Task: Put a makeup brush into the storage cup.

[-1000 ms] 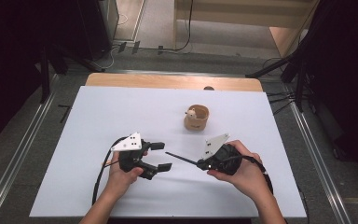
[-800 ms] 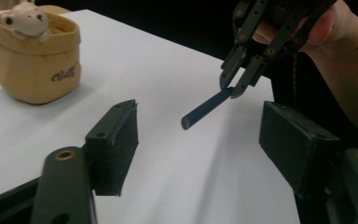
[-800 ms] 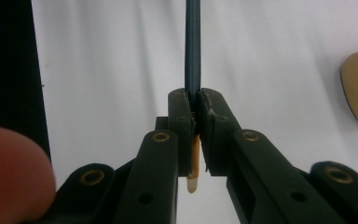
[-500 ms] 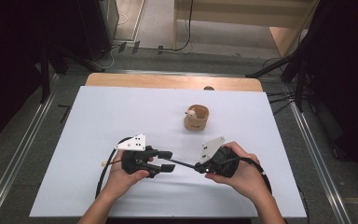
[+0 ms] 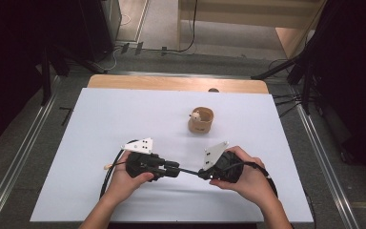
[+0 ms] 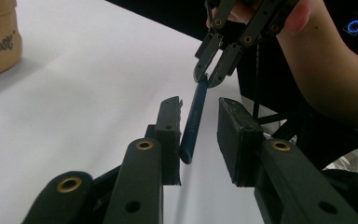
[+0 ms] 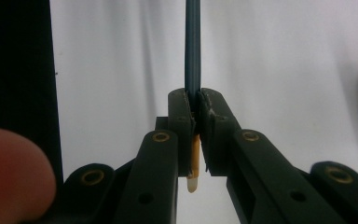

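The right gripper (image 7: 196, 100) is seen clamped shut on a thin dark blue pen (image 7: 192, 46); in the right gripper view the two jaws are pressed against the shaft, and a yellowish, pale-tipped end of the pen protrudes behind the pads. In the high view this gripper (image 5: 208, 172) is held in the person's right hand (image 5: 240, 174) at the near right of the table, with the pen (image 5: 187, 170) running level to the left from it.

The left gripper (image 6: 199, 130) is set around the free end of the pen (image 6: 193, 119). Its jaws have just been closing, with the pen between them. A gap is noted between the right-hand pad and the shaft; whether the left-hand pad touches the shaft cannot be told. In the high view the left gripper (image 5: 174, 168) is held in the left hand (image 5: 126, 176), near and left of centre, and the jaw tips and the pen merge into one dark shape there.

A black cable (image 5: 108, 174) is looped on the near left of the white table (image 5: 124, 109). A small tan container (image 5: 201, 120) stands farther off, well apart from both grippers; it is cut off at the edge of the left gripper view, and its contents cannot be made out. A wooden strip (image 5: 171, 83) borders the far edge of the table.
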`<state>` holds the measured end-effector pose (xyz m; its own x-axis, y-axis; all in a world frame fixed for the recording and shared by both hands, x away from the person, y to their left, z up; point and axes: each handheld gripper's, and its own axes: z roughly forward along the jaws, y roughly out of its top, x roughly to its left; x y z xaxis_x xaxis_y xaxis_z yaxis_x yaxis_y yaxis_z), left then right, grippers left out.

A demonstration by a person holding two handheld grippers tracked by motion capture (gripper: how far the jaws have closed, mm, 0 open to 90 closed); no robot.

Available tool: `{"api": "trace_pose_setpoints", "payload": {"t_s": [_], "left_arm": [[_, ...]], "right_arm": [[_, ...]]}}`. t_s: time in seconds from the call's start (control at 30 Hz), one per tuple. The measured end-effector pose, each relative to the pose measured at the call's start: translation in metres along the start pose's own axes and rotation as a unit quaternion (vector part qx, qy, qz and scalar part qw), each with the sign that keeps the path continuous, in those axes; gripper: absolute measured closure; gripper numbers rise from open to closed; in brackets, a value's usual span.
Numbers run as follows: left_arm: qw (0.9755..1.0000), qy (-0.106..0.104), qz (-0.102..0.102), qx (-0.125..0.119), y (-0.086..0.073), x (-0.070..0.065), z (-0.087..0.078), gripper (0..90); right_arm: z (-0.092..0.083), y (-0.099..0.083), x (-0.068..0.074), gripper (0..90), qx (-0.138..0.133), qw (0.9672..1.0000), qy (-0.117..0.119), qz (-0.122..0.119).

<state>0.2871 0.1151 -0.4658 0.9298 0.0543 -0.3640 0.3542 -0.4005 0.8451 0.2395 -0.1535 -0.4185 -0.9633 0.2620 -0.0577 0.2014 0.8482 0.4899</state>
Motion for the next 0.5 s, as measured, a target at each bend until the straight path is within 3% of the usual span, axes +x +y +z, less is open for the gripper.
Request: {"api": "trace_pose_setpoints", "payload": {"t_s": [0.33, 0.5], "left_arm": [[0.9996, -0.029, -0.004, 0.007, -0.0003, 0.0025, -0.0002, 85.0], [0.9996, -0.028, -0.001, 0.002, 0.0009, 0.002, -0.0014, 86.2]], "right_arm": [[0.0004, -0.001, 0.001, 85.3, -0.001, 0.9998, 0.014, -0.012], [0.0005, -0.0026, -0.0008, 84.9, -0.008, 0.9998, 0.013, -0.014]]}}
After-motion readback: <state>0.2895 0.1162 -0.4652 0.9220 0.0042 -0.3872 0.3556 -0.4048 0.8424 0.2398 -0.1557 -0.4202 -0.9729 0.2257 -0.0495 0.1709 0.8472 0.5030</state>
